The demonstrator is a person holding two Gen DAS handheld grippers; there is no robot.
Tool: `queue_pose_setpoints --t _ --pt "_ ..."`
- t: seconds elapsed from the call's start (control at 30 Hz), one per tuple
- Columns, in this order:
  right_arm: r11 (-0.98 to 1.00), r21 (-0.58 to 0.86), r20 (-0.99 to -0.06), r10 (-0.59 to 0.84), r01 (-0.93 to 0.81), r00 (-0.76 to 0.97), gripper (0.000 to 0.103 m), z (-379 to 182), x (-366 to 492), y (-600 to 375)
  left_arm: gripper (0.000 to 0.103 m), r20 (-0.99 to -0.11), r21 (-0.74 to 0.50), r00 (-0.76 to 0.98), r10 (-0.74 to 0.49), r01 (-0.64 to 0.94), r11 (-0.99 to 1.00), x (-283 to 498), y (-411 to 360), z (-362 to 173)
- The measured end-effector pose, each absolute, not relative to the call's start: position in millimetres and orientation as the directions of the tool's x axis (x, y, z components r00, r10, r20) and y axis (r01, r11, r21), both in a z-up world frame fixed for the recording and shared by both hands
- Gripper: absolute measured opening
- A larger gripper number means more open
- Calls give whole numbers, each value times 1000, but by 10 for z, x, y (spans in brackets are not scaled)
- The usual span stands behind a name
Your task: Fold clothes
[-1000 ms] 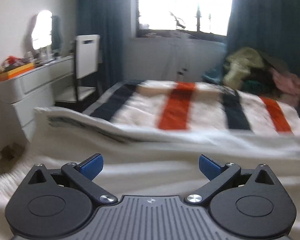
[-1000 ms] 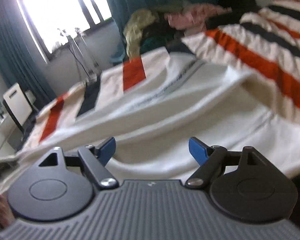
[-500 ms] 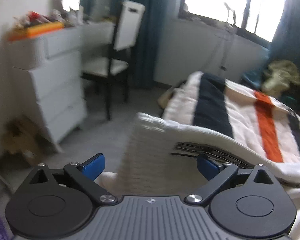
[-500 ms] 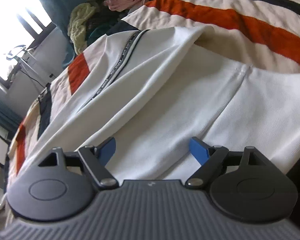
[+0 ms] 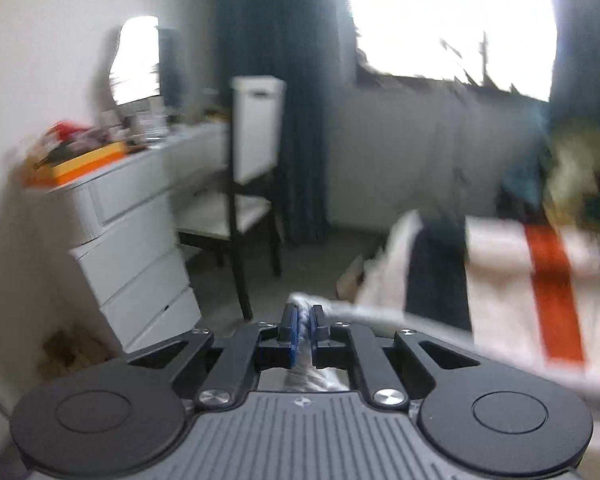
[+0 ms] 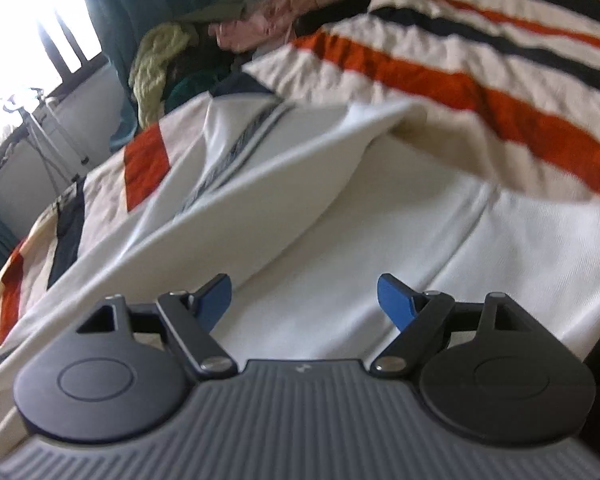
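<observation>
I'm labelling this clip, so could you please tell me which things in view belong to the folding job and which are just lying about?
Part of the job:
- white garment
- left gripper, shut on the garment's edge
- right gripper, open over the garment

Just lying about:
- striped blanket
- clothes pile
- chair
- dresser
- mirror

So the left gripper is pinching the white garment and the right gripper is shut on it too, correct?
Only half right. The left gripper is shut on the white garment, but the right wrist view shows the right gripper open, its fingers spread above the fabric.
</observation>
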State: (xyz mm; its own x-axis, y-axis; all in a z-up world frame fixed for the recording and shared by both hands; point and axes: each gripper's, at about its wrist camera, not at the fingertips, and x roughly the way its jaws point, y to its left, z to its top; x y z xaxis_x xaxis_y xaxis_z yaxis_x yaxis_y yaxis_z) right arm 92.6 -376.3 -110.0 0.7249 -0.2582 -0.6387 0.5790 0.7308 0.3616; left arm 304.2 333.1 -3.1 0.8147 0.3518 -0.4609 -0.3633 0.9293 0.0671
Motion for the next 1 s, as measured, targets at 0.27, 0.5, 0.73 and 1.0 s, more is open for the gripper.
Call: queue_pose_setpoints --t 0.27,0.5,0.73,1.0 --pt "742 378 -630 -232 554 741 82 -1088 965 -3791 9 -511 36 704 494 -556 830 3389 3392 -179" --pt "716 436 -637 -182 545 749 82 -1114 1007 -3858 59 -588 -117 748 307 -454 883 2550 3040 -344" --pt "669 494 -624 -172 555 762 82 -1065 812 -3984 81 -631 -300 741 231 -507 808 1020 3225 -536" --pt "561 526 -603 -283 639 746 82 -890 334 -4268 81 -598 -572 788 148 -548 610 -154 3555 -663"
